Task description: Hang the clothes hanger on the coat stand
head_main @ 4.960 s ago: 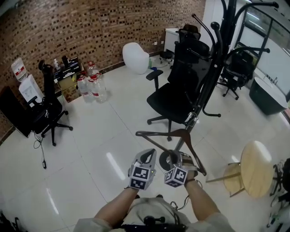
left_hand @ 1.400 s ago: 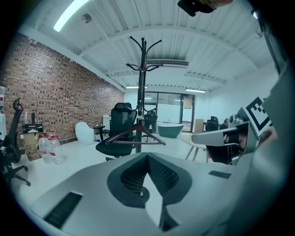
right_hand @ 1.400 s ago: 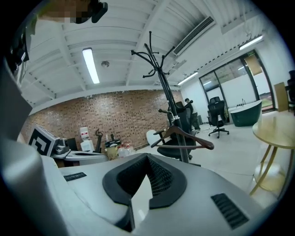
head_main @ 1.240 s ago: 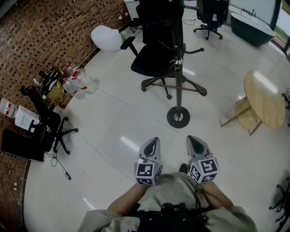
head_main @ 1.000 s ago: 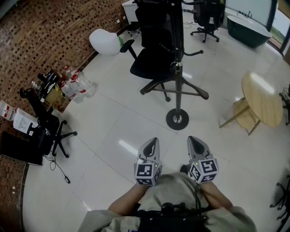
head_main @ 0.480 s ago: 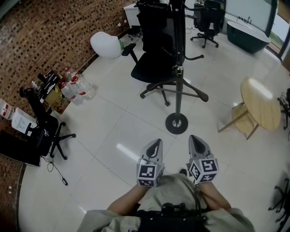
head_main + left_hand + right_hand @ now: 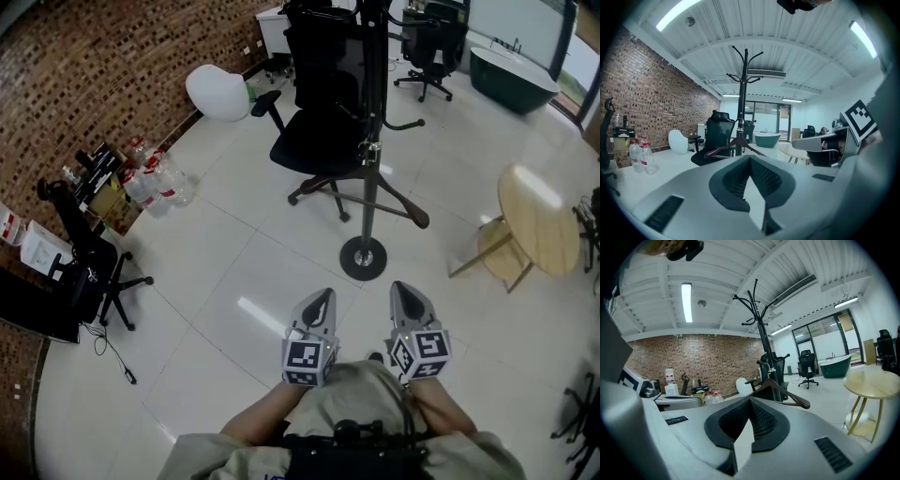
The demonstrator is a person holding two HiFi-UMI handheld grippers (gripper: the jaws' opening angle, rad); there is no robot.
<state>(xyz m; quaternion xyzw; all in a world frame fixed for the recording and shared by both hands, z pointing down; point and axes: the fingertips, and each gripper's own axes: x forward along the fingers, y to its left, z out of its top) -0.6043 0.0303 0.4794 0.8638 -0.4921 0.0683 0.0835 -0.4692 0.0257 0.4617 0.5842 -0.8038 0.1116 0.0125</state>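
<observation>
The black coat stand [image 7: 367, 141] rises from a round base [image 7: 364, 257] on the white tiled floor. A brown wooden clothes hanger [image 7: 394, 202] hangs low on its pole, free of both grippers. In the left gripper view the coat stand [image 7: 745, 93] and hanger [image 7: 736, 143] lie straight ahead. In the right gripper view the hanger [image 7: 785, 393] hangs in front of the stand [image 7: 761, 333]. My left gripper [image 7: 320, 300] and right gripper [image 7: 403, 292] are held side by side close to my body, well short of the stand. Both are shut and hold nothing.
A black office chair [image 7: 323, 141] stands just behind the stand. A round wooden table [image 7: 536, 216] is at the right. At the left are water bottles [image 7: 155, 183], a small black chair [image 7: 80, 253] and a brick wall. A white chair [image 7: 217, 92] and a dark tub [image 7: 511, 61] stand further off.
Five seconds ago my right gripper held the hanger by the stand; now the hanger hangs on the stand and both grippers are drawn back. Over the last second little has moved.
</observation>
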